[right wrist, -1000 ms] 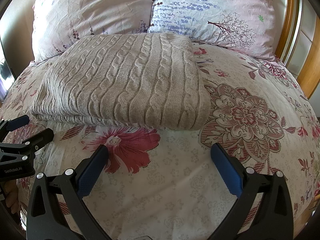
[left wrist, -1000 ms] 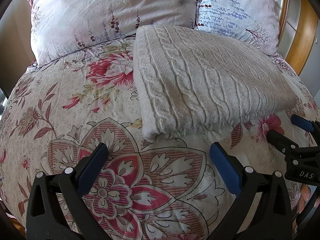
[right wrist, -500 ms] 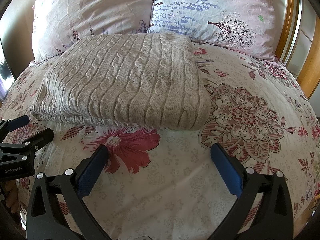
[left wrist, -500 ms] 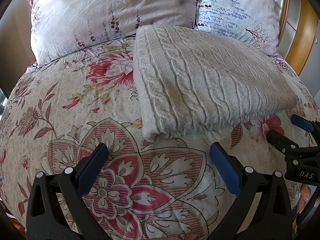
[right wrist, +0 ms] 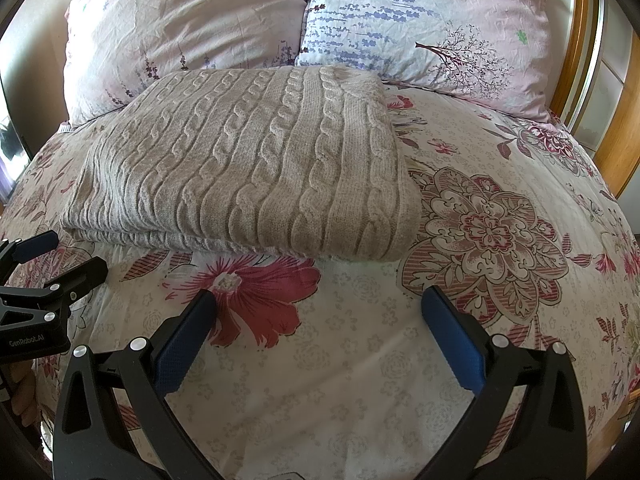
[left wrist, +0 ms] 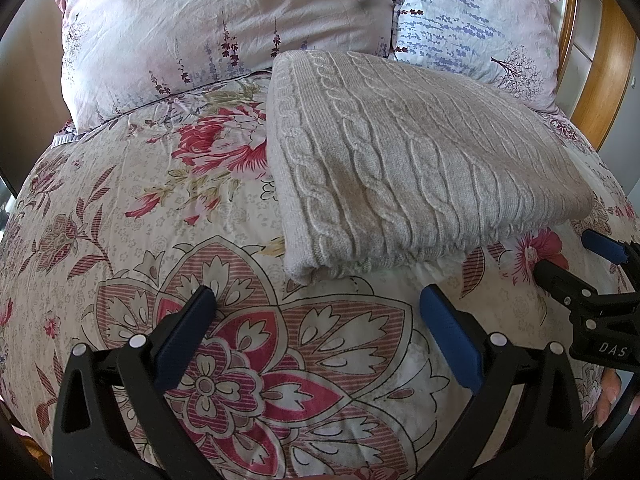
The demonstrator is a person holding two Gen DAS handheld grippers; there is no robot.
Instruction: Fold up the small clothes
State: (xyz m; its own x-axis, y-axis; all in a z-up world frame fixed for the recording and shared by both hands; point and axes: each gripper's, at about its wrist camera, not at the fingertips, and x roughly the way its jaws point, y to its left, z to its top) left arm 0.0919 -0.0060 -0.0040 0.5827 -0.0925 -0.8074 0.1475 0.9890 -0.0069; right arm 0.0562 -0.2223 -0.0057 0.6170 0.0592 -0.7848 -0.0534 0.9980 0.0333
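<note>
- Grey cable-knit sweater (left wrist: 420,164) looks fully folded on the floral duvet (left wrist: 140,208).
- Left gripper (left wrist: 320,312) and right gripper (right wrist: 318,312) gape wide, holding nothing.
- Next, I'd fetch another garment.

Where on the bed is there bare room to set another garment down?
Bare duvet lies left of the sweater, below the pillows, and right of it toward the headboard. The near strip is crowded by the open left gripper and right gripper.

Left tool (left wrist: 318,308) jaws spread, empty; right tool (right wrist: 318,308) same.
</note>
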